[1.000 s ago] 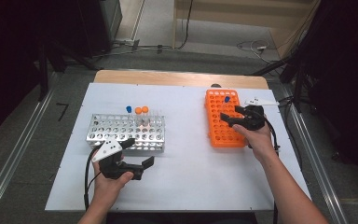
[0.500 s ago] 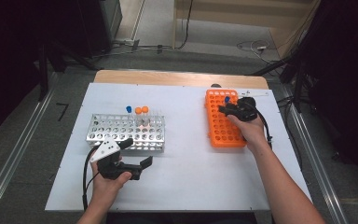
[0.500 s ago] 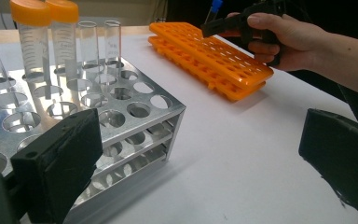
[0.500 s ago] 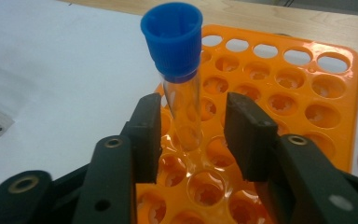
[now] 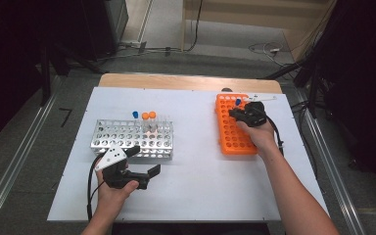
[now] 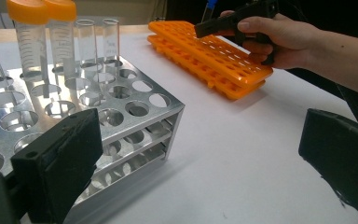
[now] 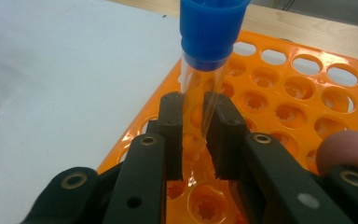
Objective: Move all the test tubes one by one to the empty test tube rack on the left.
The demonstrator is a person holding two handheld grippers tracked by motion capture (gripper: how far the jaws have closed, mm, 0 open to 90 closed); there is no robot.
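step: pick-up | right gripper [image 7: 193, 140] just closed on blue-capped tube [image 7: 207, 56] in orange rack [image 7: 303, 93] | left gripper [image 5: 142, 169] open, empty | next: lift straight up

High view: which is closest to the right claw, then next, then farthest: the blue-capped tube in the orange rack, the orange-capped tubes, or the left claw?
1. Blue-capped tube: clamped in the right claw, over the orange rack.
2. Orange-capped tubes: standing in the silver rack, mid-table.
3. Left claw: near the table's front edge, jaws open.
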